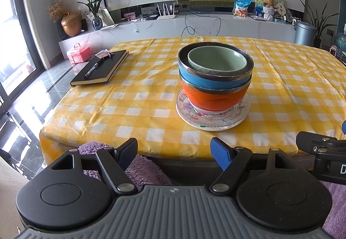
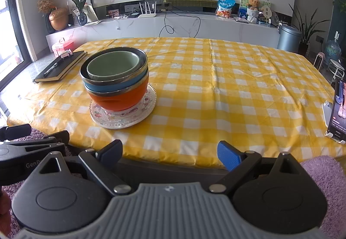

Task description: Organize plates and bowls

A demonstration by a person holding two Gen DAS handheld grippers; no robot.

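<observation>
The bowls form one nested stack left of the middle of the bench (image 2: 216, 87), which is draped in a yellow-and-white checked cloth. A green bowl (image 1: 217, 61) sits innermost, inside a blue bowl (image 1: 207, 81) with a metal rim, and that in turn sits in an orange bowl (image 1: 213, 98), also metal-rimmed. The orange bowl stands on a patterned plate (image 1: 213, 117) with a beaded edge and cartoon figures, lying flat on the cloth. In the right wrist view the stack tilts slightly, the green bowl pushed toward the far side of the blue one.

The left claw (image 1: 174, 153) is held low at the near edge of the bench, in front of the stack and apart from it; its jaws are spread wide with nothing between them. The right claw (image 2: 170, 154) is likewise at the near edge, to the right of the stack, spread wide and holding nothing. Each claw shows at the border of the other's view, so they are side by side.

At the far left corner of the bench lies a black notebook (image 1: 100, 69) with a pen (image 1: 94, 68) resting on its cover. A phone (image 2: 338, 109) stands propped on a white holder at the right edge. A purple fluffy cover (image 1: 140, 168) shows below the claws.
</observation>
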